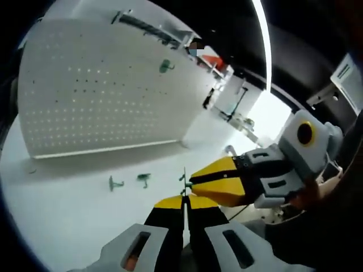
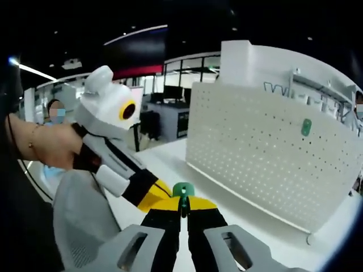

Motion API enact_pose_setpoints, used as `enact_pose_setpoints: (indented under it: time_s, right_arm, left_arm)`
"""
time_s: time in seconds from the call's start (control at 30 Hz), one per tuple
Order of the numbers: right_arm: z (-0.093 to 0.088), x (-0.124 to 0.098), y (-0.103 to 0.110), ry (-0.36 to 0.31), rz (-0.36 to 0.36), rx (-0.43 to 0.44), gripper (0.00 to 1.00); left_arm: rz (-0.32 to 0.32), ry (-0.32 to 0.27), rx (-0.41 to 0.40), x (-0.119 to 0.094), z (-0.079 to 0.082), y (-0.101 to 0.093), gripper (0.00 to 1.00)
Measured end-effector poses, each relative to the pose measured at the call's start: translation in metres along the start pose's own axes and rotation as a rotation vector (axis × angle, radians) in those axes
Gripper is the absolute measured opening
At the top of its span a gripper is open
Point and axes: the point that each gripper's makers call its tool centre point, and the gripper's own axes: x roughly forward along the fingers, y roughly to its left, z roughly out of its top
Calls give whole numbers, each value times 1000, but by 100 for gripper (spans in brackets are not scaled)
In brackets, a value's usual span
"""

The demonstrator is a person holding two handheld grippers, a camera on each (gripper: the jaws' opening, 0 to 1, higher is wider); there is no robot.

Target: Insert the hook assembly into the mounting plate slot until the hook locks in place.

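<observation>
Hook, green, is pinched between both my grippers above the desk, well out from the pegboard standing at its far edge. My right gripper is clamped on the hook's lower part, its green head poking up past the tips. My left gripper is closed too, on the thin end of the same piece, meeting the right one nose to nose. I judge this a handover or regrip; next, carry it to a pegboard hole and push until it catches. One hook already hangs there; two spares lie on the desk.
</observation>
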Motion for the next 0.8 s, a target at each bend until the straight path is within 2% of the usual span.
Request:
enact_pose_setpoints:
  time_s: [0.17, 0.33, 0.47, 0.73, 0.8]
  right_arm:
    - [-3, 1, 2, 0, 11, 23, 0]
    - [-5, 0, 3, 3, 26, 57, 0]
    - [-7, 0, 0, 3, 40, 133, 0]
    - [-7, 1, 2, 4, 49, 143, 0]
    - [-6, 1, 2, 0, 48, 143, 0]
  left_arm:
    - [13, 7, 15, 0, -3, 1, 1]
    - [26, 29, 135, -1, -6, -1, 2]
    - [21, 25, 169, -1, -6, -2, 2]
    - [19, 25, 222, -3, -6, -1, 3]
    - [14, 19, 257, -5, -5, -1, 3]
